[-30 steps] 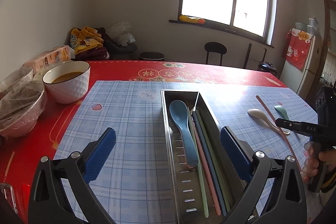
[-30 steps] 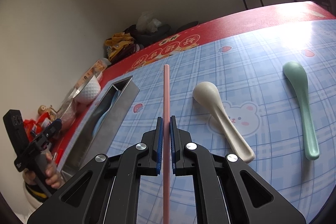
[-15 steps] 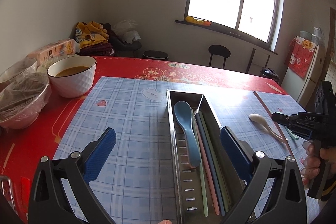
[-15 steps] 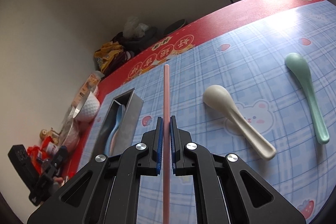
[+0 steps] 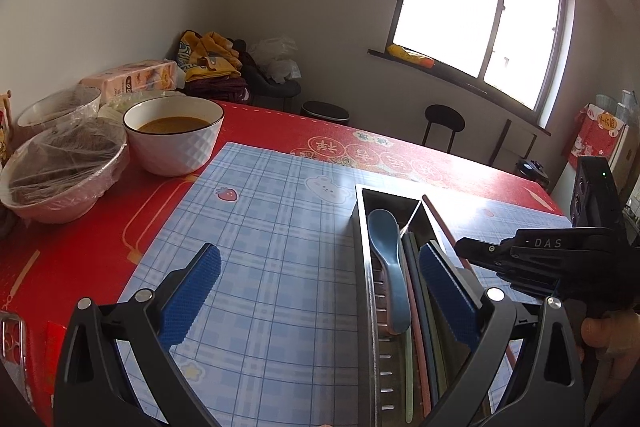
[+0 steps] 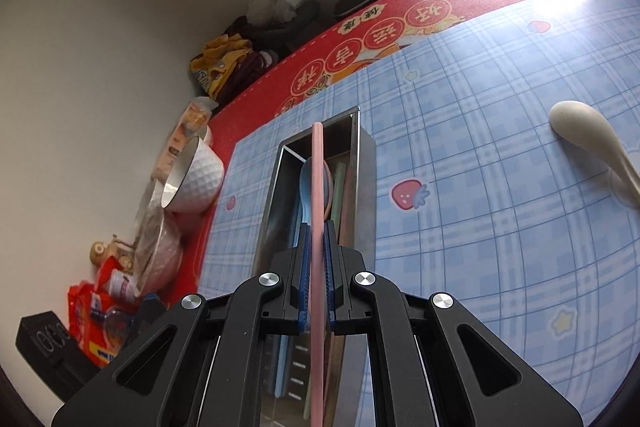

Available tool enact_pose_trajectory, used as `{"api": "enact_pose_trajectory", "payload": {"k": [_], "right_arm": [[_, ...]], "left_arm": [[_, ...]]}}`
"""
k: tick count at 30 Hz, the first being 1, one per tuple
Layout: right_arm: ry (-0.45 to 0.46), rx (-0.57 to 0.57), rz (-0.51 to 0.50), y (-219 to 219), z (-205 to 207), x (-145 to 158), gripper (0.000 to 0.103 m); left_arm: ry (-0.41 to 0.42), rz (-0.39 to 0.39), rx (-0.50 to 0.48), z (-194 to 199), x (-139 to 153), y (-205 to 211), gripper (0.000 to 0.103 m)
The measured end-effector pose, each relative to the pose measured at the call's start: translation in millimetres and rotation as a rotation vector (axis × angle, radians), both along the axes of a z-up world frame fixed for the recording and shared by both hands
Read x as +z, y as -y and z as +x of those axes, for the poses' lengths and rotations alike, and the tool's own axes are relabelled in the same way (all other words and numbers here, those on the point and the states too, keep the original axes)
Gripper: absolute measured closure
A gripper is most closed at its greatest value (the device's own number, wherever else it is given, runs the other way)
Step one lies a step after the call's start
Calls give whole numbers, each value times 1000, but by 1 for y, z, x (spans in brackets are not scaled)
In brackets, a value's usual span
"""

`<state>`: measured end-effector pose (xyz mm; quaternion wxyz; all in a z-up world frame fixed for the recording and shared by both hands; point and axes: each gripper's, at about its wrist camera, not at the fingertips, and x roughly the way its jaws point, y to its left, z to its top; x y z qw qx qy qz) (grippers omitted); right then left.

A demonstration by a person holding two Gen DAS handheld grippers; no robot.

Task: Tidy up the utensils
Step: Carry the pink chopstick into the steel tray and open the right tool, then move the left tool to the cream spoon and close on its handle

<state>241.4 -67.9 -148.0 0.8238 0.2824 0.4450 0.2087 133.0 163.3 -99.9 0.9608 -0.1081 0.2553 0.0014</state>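
A steel utensil tray point(image 5: 362, 267) point(image 6: 366, 187) lies lengthwise on the blue checked mat point(image 5: 260, 227). Its left compartment holds a blue spoon point(image 5: 386, 259) point(image 6: 305, 183); the right one holds several coloured chopsticks point(image 5: 416, 307). My right gripper point(image 6: 316, 227) point(image 5: 520, 259) is shut on a pink chopstick point(image 6: 317, 167) point(image 5: 438, 223), which hangs above the tray and runs along its length. My left gripper point(image 5: 320, 297) stands wide open near the tray's near end, with the tray's left wall between its pads point(image 5: 192, 295) and nothing gripped. A cream spoon point(image 6: 588, 135) lies on the mat to the right.
A white bowl of soup point(image 5: 176, 139) point(image 6: 196, 175) and wrapped bowls point(image 5: 64, 167) stand on the red tablecloth at the left. A tissue pack point(image 5: 132, 79) lies behind them. Snack packets point(image 6: 92, 315) sit near the table's left edge.
My right gripper has carried the pink chopstick leftward from beside the spoons to above the tray. The green spoon has left the right wrist view. My left gripper shifted and rolled slightly.
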Motion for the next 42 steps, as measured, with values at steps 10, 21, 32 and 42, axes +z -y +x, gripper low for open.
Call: {"api": "enact_pose_trajectory", "payload": {"k": [10, 21, 32, 42], "right_arm": [[-43, -20, -39, -12, 10, -11, 97], [40, 30, -114, -11, 1, -1, 95], [324, 52, -375, 50, -33, 27, 48], [423, 34, -588, 158, -53, 28, 32]], "left_arm": [[1, -3, -1, -1, 1, 1, 6], [4, -16, -6, 0, 1, 0, 6], [-9, 37, -37, 0, -1, 19, 6], [-4, 91, -80, -11, 18, 63, 6]]}}
